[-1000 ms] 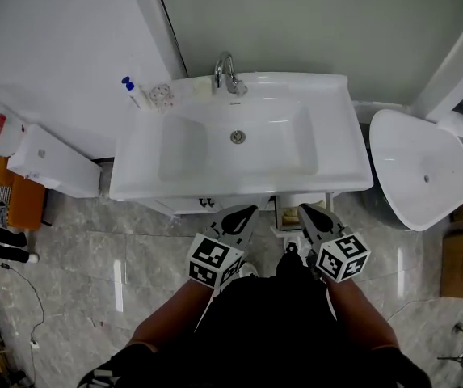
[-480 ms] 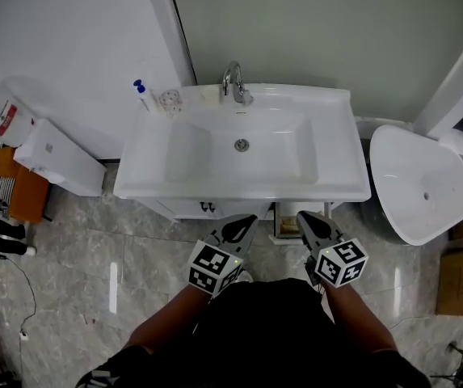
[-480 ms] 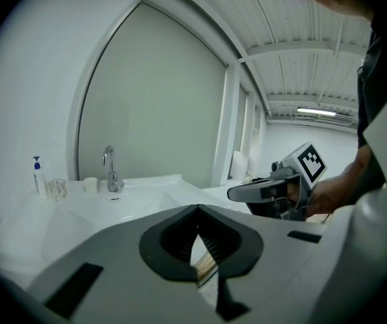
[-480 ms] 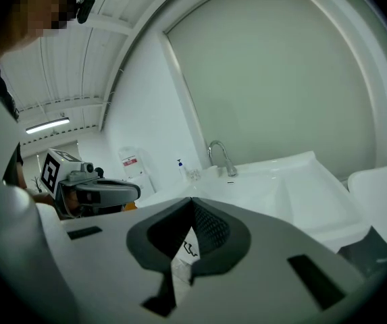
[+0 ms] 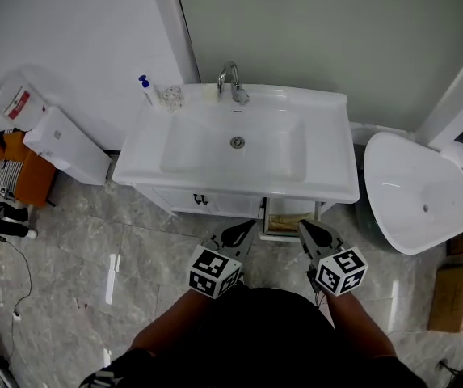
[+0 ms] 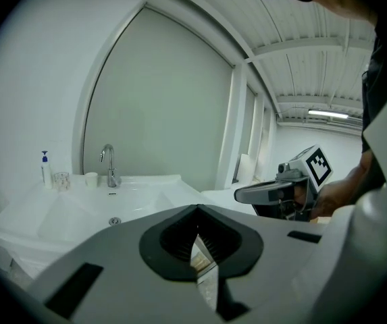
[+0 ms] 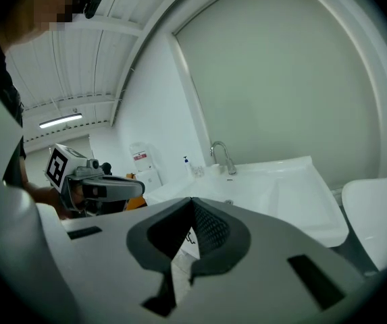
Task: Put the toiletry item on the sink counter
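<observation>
The white sink counter (image 5: 332, 168) stands against the wall, with a chrome faucet (image 5: 229, 82) at its back. On its back left corner a white pump bottle with a blue top (image 5: 145, 89) stands beside a clear glass (image 5: 172, 97); the bottle (image 6: 45, 169) also shows far off in the left gripper view. My left gripper (image 5: 243, 231) and right gripper (image 5: 306, 228) hover side by side over the floor, short of the cabinet front. Both are shut with nothing between the jaws. In its own view the left gripper (image 6: 194, 211) points toward the basin, as does the right gripper (image 7: 192, 204).
An open compartment (image 5: 289, 215) shows in the cabinet under the sink. A white toilet (image 5: 413, 188) sits to the right, a white bin (image 5: 65, 145) and an orange item (image 5: 13, 176) to the left. Cardboard boxes (image 5: 457, 297) stand at the right edge. The floor is grey marble tile (image 5: 134, 257).
Both grippers have drawn back from the sink's front edge, and the cabinet front and its open compartment have come into sight. The jaws stay shut.
</observation>
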{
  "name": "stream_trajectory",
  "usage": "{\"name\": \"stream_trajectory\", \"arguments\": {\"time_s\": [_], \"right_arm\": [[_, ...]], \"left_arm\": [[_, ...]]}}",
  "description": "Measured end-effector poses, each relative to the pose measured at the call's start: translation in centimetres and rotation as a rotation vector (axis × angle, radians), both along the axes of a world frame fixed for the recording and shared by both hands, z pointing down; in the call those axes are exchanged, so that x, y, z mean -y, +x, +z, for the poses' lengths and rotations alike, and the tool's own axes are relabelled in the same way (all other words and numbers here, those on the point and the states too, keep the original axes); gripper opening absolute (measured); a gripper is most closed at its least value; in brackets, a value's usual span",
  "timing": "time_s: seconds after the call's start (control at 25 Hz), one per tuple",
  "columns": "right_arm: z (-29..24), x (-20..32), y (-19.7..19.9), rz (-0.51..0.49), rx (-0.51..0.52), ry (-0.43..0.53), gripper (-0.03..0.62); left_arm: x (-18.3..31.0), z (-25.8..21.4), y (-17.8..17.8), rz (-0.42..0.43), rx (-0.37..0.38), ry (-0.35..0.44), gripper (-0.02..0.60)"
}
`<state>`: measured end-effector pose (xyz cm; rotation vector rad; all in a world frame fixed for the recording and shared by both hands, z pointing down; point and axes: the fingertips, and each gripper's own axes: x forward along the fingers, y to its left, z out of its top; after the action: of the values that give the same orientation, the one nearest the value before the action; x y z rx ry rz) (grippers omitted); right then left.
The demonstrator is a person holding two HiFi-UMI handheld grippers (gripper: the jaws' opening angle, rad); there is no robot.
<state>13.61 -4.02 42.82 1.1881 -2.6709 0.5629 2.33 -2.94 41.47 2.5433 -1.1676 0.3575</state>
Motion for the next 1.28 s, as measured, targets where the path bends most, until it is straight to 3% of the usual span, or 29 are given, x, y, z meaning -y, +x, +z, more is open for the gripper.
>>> {"name": "stream_trajectory", "arguments": {"time_s": [0.2, 0.52, 0.88, 1.28], "right_arm": [[0.7, -2.6, 2.2, -0.036, 0.001, -0.012, 0.003], [2.6, -6.2, 3.2, -0.099, 0.008, -0.043, 0.003], [3.0, -6.5, 2.7, -0.048, -0.009, -0.062, 0.003], [2.3, -6.0, -2.0, 0.003, -0.018, -0.048, 0.003]], "left_arm": [[-2.8, 0.4, 1.9, -0.043, 0.017, -0.011, 0.0], [-6.8, 2.2, 2.0, -0.126, 0.047, -0.032, 0.0], [-6.8, 2.3, 1.0, -0.063, 0.06, -0.036, 0.0], [-5.3, 1.7, -2.8, 0.008, 0.048, -0.039, 0.0]]}}
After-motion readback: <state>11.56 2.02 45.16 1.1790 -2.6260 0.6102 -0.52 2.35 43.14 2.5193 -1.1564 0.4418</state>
